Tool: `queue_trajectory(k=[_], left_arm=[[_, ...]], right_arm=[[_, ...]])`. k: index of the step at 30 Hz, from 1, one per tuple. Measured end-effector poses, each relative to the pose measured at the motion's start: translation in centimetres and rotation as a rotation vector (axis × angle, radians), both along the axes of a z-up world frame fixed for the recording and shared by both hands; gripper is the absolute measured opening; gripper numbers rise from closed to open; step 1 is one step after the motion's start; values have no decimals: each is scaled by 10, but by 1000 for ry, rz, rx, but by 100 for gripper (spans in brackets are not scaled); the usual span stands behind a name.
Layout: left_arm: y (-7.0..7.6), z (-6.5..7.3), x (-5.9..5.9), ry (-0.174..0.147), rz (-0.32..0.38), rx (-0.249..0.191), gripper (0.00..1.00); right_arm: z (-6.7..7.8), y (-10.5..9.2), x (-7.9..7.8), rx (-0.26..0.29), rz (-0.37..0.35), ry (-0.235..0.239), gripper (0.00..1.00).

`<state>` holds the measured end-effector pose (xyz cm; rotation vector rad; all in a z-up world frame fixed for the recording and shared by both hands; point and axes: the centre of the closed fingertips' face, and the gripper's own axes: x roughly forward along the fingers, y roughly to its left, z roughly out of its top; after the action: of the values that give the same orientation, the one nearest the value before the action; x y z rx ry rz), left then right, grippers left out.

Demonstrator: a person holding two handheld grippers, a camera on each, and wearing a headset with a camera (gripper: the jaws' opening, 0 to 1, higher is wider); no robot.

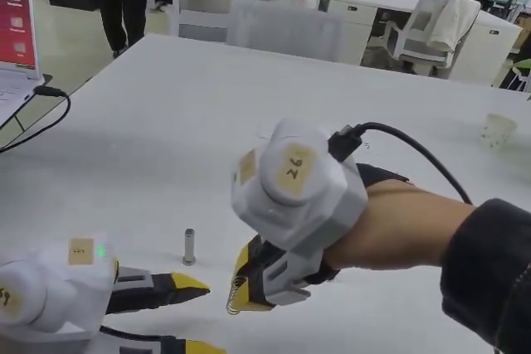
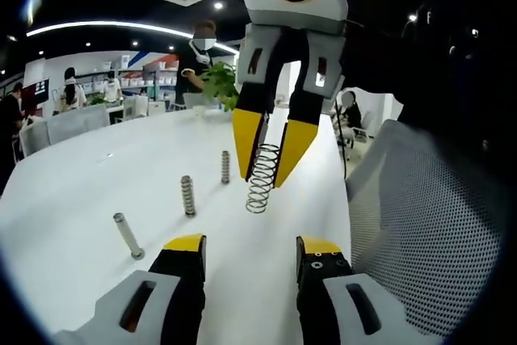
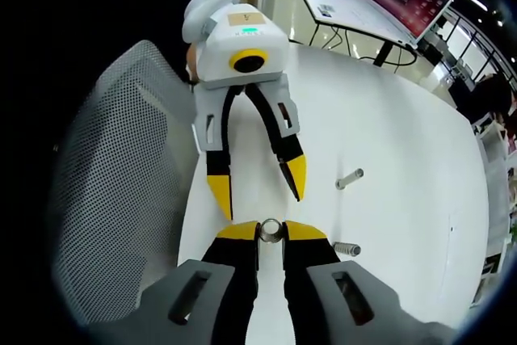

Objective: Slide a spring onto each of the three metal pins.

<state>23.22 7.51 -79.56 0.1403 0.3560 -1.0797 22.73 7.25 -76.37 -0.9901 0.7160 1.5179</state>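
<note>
My right gripper is shut on a coil spring, held low over the white table. In the left gripper view that spring hangs from the right gripper, above and ahead of my open left gripper. Three upright pins stand to its left: a bare pin, then a pin wearing a spring, then another sprung pin. The bare pin stands just left of the held spring. My left gripper is open at the bottom left, holding nothing.
A laptop and its black cable sit at the table's left edge. A paper cup stands at the far right. Chairs line the far edge, and a mesh chair is close by me.
</note>
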Motion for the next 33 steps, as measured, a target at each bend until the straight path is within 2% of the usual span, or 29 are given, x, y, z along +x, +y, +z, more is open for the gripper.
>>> queue_trajectory(k=[4,12,15,20,33], left_arm=[[6,-1,1,11,39,-15,47],[18,-2,3,27,100,-42,57],[23,-3,3,29,117,-40,59],[30,0,3,4,153,-60,67],[40,-5,0,16,201,-73,75]], right_arm=[[2,1,2,5,-4,0,8],[4,3,8,5,-11,-8,8],[5,3,11,6,-13,-9,8],[7,6,18,7,-16,-23,8],[19,18,40,11,-12,-60,8]])
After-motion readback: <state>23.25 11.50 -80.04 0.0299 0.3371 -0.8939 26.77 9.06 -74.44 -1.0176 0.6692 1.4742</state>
